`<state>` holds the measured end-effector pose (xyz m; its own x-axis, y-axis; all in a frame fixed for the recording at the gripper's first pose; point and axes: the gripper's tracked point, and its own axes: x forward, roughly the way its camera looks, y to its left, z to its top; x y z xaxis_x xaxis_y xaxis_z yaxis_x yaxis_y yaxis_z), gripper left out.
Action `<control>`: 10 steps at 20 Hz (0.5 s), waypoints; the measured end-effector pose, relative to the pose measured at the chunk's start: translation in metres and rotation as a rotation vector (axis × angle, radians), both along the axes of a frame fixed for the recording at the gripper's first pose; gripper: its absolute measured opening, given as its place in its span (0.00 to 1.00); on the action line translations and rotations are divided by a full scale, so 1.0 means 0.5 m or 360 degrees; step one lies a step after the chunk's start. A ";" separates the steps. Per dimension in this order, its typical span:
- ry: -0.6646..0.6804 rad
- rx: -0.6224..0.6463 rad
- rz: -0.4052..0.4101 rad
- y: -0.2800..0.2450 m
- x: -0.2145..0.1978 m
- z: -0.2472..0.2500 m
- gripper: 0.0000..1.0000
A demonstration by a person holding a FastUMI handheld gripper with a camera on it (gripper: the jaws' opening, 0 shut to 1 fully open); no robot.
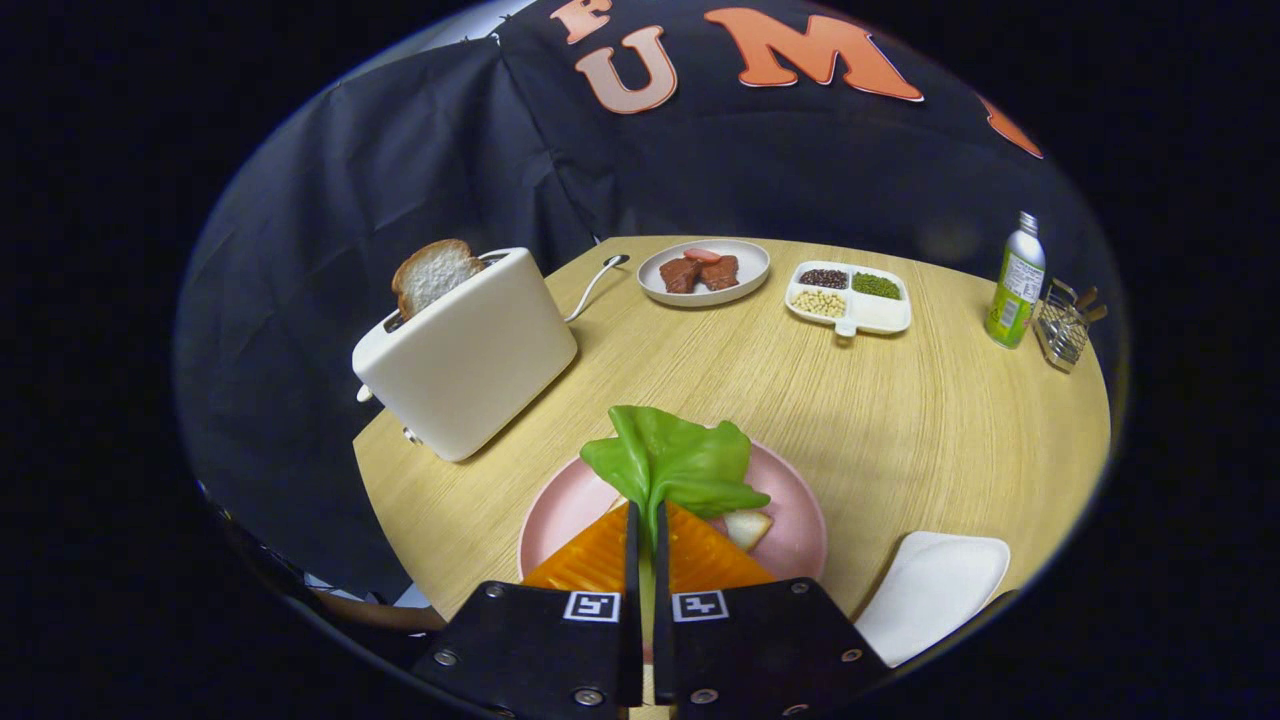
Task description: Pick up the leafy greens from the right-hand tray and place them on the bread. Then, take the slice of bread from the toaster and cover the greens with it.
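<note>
Gripper view has the gripper point(645, 530) pinched tight on the lettuce point(675, 465), hanging over the pink plate point(800, 520) where a corner of bread point(747, 527) peeks out — so the greens aren't let go yet. Toast point(433, 273) sits in the toaster point(470, 350), untouched. White tray point(935, 590) beside the plate, meat dish point(703, 271) and bottle point(1015, 285) farther back — nothing blocking.

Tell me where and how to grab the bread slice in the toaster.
Grip the bread slice by its exposed top half, which stands upright out of the toaster's slot. Come from above, one finger on each flat face, then lift straight up. The claw is currently shut on the lettuce leaf above the pink plate.
</note>
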<state>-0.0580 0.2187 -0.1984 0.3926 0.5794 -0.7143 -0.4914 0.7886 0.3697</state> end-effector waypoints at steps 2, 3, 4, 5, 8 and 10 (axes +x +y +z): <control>0.0030 -0.0023 0.0014 0.009 -0.004 -0.015 0.05; 0.0057 -0.0031 0.0026 0.013 -0.009 -0.023 0.05; 0.0083 -0.0028 0.0028 0.017 -0.011 -0.030 0.05; 0.0108 -0.0018 0.0027 0.024 -0.014 -0.034 0.05; 0.0126 -0.0079 0.0000 0.017 -0.006 -0.056 0.07; 0.0145 -0.0146 0.0005 0.008 -0.012 -0.073 0.07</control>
